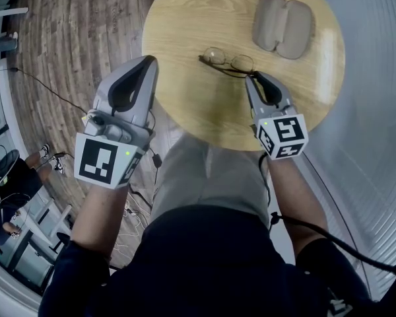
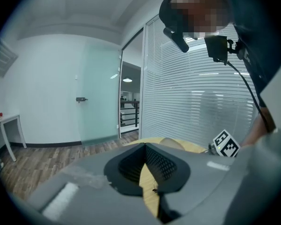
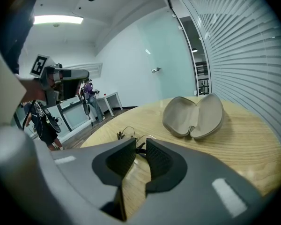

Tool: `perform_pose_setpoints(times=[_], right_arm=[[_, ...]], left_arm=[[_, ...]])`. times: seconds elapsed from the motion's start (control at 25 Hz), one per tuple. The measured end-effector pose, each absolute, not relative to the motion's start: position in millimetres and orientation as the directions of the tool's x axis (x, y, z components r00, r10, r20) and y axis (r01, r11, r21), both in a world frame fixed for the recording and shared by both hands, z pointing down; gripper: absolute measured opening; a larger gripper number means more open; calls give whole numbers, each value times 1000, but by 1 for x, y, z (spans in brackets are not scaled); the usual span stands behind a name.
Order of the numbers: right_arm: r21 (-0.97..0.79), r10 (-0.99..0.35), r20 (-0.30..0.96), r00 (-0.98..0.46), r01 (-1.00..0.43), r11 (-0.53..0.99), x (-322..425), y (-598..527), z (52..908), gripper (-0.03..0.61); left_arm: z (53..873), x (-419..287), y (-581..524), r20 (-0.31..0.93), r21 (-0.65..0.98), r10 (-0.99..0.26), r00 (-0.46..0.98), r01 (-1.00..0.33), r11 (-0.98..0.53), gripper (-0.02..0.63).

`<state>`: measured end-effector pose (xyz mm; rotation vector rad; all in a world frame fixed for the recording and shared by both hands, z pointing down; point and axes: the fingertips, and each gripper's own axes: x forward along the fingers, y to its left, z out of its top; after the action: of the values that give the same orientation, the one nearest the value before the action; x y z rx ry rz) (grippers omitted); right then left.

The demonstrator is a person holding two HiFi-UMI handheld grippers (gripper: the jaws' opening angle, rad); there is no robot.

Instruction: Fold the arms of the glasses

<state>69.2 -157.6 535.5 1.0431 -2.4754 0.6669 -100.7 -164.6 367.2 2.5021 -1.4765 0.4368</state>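
Glasses (image 1: 230, 61) on tabletop (image 1: 185, 18), just beside open case (image 1: 282, 24).
Light wire frame, probably fragile at the hinges and prone to skid, so grip an arm's end. Right gripper (image 1: 252, 76) has jaws slightly apart around that end. Left gripper (image 1: 148, 59), farther from case, has jaws together.

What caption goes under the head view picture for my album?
On a round wooden table, the right tongs reach the glasses, open case beyond; left tongs beside the edge.
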Motion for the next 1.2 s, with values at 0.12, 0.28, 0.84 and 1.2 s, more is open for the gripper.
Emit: perform_pose_setpoints(times=[0.12, 0.28, 0.84, 1.2], right_arm=[[-283, -562, 503, -656, -740, 611, 70, -159, 534, 75], [-287, -561, 505, -656, -741, 607, 71, -165, 536, 75], [-289, -562, 521, -643, -752, 592, 75, -173, 540, 77], [-285, -575, 523, -629, -765, 578, 77, -185, 545, 78]], left_arm=[[366, -101, -165, 354, 32, -818, 453, -880, -473, 2], [366, -103, -171, 352, 34, -822, 448, -883, -467, 2], [364, -106, -174, 361, 42, -822, 440, -889, -457, 2], [371, -105, -182, 369, 52, -818, 441, -889, -456, 2]])
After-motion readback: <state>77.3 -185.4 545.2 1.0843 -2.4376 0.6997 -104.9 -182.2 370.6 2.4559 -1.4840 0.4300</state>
